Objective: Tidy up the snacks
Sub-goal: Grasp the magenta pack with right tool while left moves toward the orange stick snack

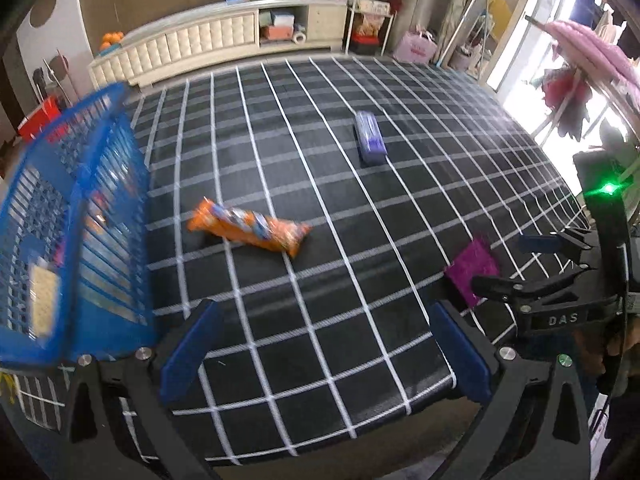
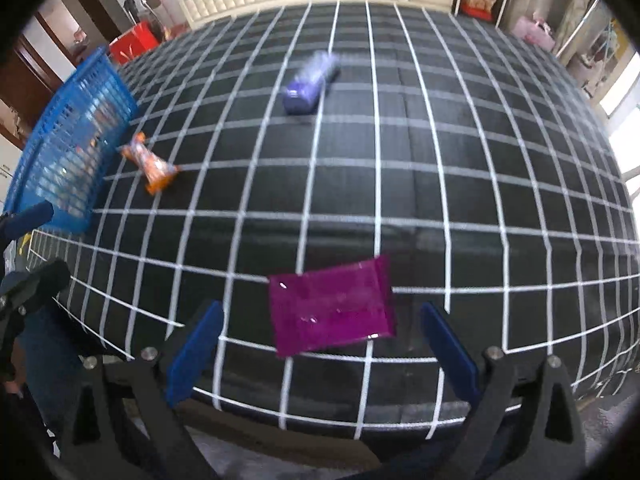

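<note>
Right gripper [image 2: 322,354]: standing wide and empty at the bottom of its frame, the magenta packet [image 2: 332,306] lying flat just ahead between the pads, untouched.
Left gripper [image 1: 326,350]: gaping wide, empty, over bare checked surface [image 1: 360,240].
Magenta packet: probably light, thin, slick foil; pinching across its short sides looks best.
Orange packet [image 1: 250,228]: lying centre-left, near the blue basket [image 1: 72,220]; likely soft and crinkly, best gripped mid-body.
Purple packet [image 1: 370,138]: resting farther up, well apart; looking firmer, block-like.
Blue basket: sitting at the left edge, some packets showing inside.
</note>
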Demonstrator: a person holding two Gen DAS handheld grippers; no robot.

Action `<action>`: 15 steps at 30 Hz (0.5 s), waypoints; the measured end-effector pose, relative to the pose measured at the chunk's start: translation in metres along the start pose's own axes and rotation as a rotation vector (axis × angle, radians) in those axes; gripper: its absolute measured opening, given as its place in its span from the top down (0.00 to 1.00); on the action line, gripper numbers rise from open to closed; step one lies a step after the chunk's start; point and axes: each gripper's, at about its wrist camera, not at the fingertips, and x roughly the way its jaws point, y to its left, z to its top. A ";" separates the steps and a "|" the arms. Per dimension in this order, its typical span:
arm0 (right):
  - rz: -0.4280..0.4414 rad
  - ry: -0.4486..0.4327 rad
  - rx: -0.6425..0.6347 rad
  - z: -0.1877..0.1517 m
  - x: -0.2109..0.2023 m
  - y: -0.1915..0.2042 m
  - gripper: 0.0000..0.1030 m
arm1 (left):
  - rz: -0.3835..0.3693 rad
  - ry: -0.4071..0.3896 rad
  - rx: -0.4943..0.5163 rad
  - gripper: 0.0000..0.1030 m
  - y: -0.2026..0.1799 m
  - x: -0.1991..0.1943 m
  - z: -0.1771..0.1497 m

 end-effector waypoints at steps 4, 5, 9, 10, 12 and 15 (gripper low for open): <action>0.009 0.029 -0.011 -0.003 0.016 -0.002 0.03 | 0.001 0.036 -0.014 0.00 -0.006 0.014 -0.012; 0.021 0.031 -0.015 -0.004 0.018 -0.001 0.03 | 0.005 0.041 -0.015 0.00 -0.007 0.016 -0.015; 0.020 0.009 -0.052 -0.006 0.023 0.005 0.02 | 0.009 0.058 -0.036 0.00 -0.005 0.022 -0.021; 0.011 0.008 -0.061 -0.006 0.025 0.007 0.02 | 0.010 0.062 -0.042 0.00 -0.004 0.023 -0.021; -0.023 0.008 -0.092 -0.007 0.027 0.013 0.02 | 0.015 0.068 -0.052 0.00 -0.003 0.024 -0.023; -0.072 -0.001 -0.141 -0.010 0.031 0.027 0.03 | 0.032 0.076 -0.061 0.00 -0.001 0.025 -0.026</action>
